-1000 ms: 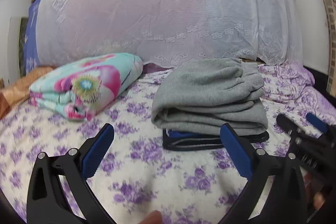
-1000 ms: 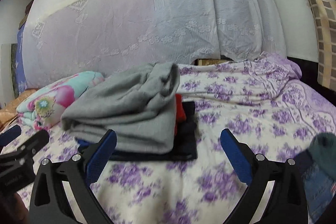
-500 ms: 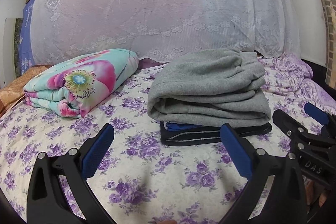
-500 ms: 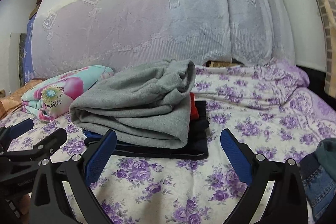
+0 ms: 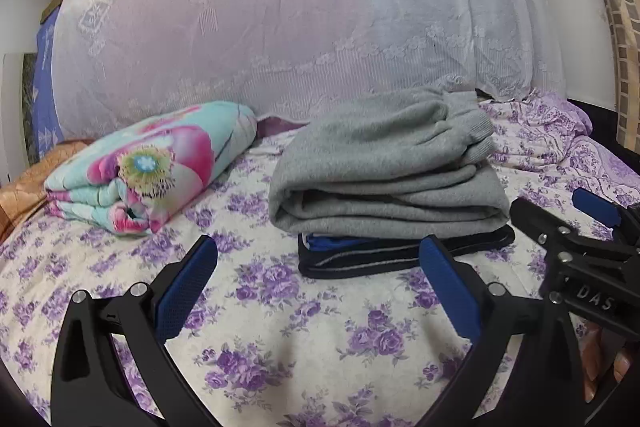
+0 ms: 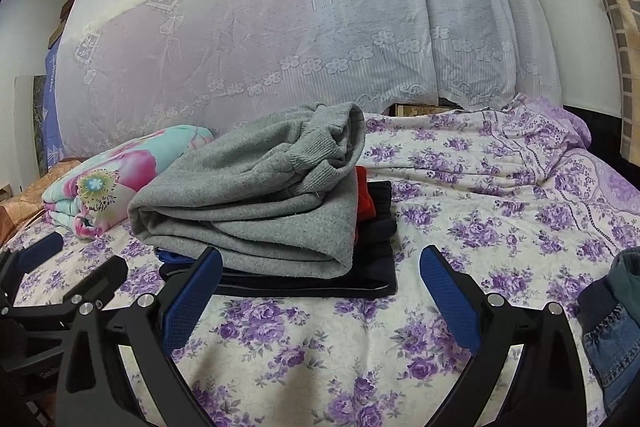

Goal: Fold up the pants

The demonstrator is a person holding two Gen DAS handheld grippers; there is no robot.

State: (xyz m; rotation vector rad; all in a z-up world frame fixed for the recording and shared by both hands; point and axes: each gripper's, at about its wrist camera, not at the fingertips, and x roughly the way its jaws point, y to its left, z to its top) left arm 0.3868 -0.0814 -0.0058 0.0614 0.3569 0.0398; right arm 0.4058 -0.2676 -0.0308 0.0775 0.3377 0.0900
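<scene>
Folded pants (image 5: 384,171) sit on top of a stack of other folded clothes (image 6: 376,227), mid-bed (image 5: 280,327). Folded blanket (image 5: 148,167) lies left of the stack, nearer the bed's left edge. Curtain (image 5: 300,27) hangs behind both. At the bed's right edge, probably jeans (image 6: 612,331), partly cropped.

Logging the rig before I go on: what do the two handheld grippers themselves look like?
Both match: the left gripper and right gripper have black angular plastic frames, silver screw heads and blue textured pads. The right gripper's body shows white lettering "DAS". No cables or sleeves visible.
</scene>
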